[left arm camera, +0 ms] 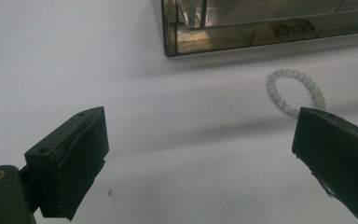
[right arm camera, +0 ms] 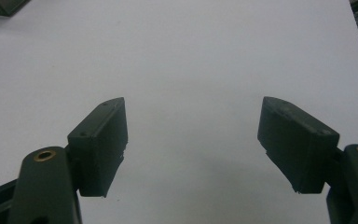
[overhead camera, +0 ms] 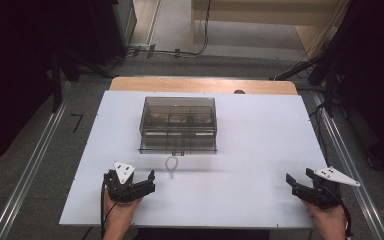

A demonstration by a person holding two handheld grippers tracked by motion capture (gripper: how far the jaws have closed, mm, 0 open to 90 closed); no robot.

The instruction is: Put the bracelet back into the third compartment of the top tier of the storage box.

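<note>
A smoky see-through drawer box [overhead camera: 178,125] stands in the middle of the white table [overhead camera: 260,150]. A ring of pale beads, a bracelet [overhead camera: 172,163], lies flat on the table just in front of the box. My left gripper [overhead camera: 130,176] rests near the front edge, a little left of and nearer than the bracelet, open and empty. In the left gripper view the bracelet [left arm camera: 286,73] lies ahead by the right jaw of that gripper [left arm camera: 198,121], with the box [left arm camera: 242,28] beyond. My right gripper [overhead camera: 300,176] is at the front right, open over bare table [right arm camera: 193,105].
A wooden strip [overhead camera: 200,84] runs along the table's far edge. Dark stands and cables [overhead camera: 170,51] sit on the floor beyond. Metal rails [overhead camera: 35,160] flank the table on both sides. A corner of the box [right arm camera: 0,5] shows at the upper left of the right gripper view.
</note>
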